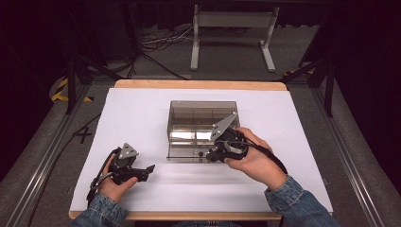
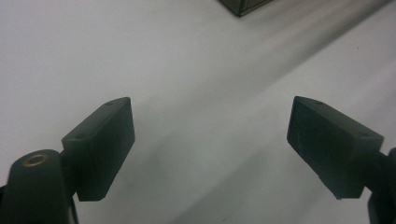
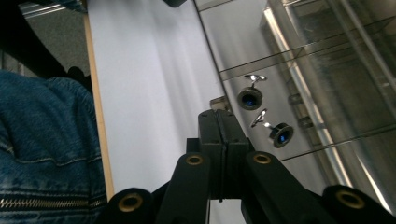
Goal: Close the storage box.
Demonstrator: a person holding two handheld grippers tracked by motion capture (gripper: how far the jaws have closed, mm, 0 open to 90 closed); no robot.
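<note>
Plainly, the box (image 1: 203, 130) was a clear, glass-like case with thin metal edges, standing near the middle of the white sheet (image 1: 142, 113) that covered the table (image 1: 198, 85). Its walls were transparent and reflective, with bright streaks of light along the near side, and faint dividing lines showed inside it. In the right gripper view the near wall carried two small round dark knobs (image 3: 250, 99), each with a shiny metal loop, one a little above the other. The right gripper (image 1: 215, 153) lay against that near wall, tilted on its side in the person's hand, with a denim sleeve (image 1: 295, 198) behind it. Its jaws were pressed flat together, and a small pale tab (image 3: 218, 102) sat just at their tips; whether they pinched it could not be told. The left gripper (image 1: 146, 171) rested low over the sheet, well apart from the box, its jaws spread wide with nothing between them.
</note>
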